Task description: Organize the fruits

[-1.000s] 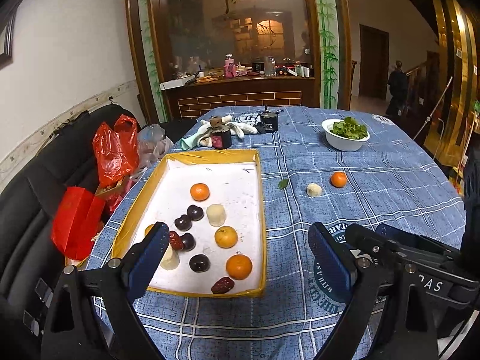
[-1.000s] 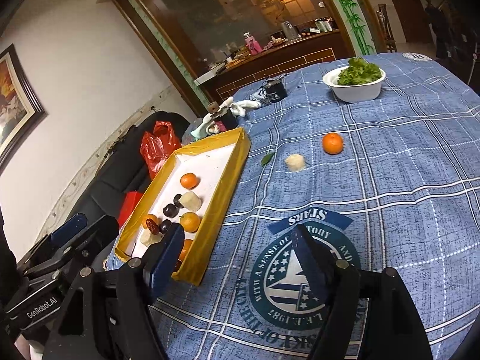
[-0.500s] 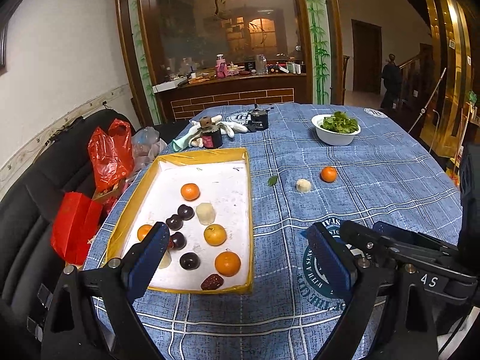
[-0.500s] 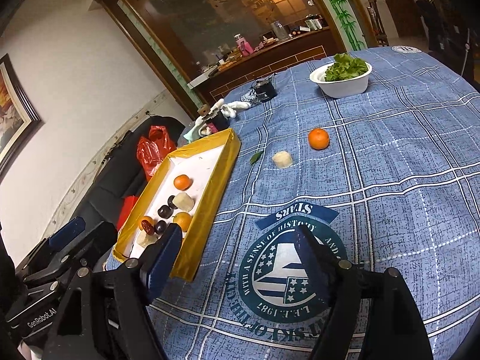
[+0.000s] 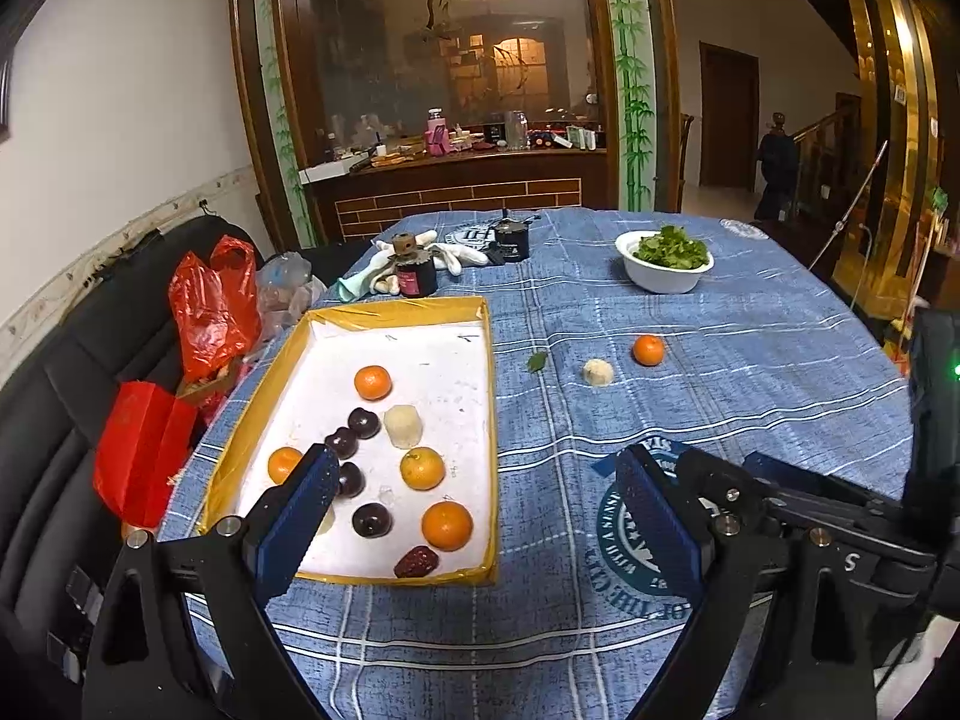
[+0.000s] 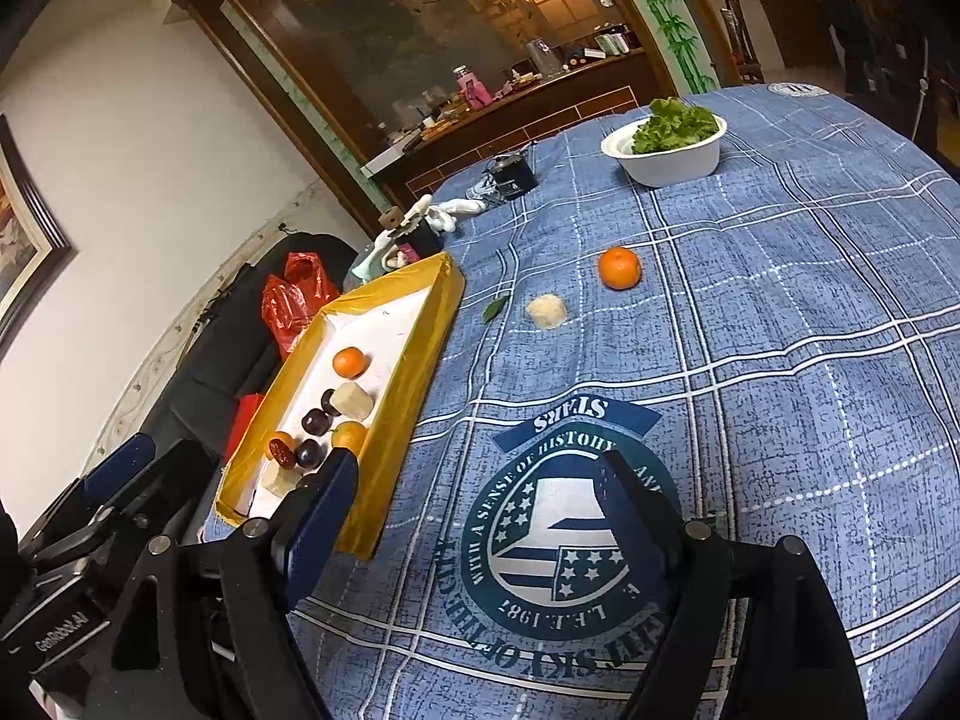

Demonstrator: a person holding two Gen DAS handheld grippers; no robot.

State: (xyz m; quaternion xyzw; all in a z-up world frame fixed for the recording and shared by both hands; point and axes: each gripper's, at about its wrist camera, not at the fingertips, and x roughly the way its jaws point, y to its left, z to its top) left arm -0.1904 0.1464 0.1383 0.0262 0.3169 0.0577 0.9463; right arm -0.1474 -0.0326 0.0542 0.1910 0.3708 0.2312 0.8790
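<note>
The yellow tray [image 5: 489, 420] lies on the blue-clothed worktop [image 5: 750, 420], open cloth to its right. A loose orange [image 5: 648, 350] and pale fruit [image 5: 598, 372] sit there, well beyond both tongs. The left tongs [image 5: 474, 516] gape empty over the tray's near corner; the right tongs [image 6: 474, 516] are opening, empty. Tray fruit is partly hidden behind fingers

Open cloth ahead on the desk [image 6: 780, 312]; only a loose orange [image 6: 619, 267] and pale lump [image 6: 546, 311] interrupt, tray wall [image 6: 414, 372] flanking.
</note>
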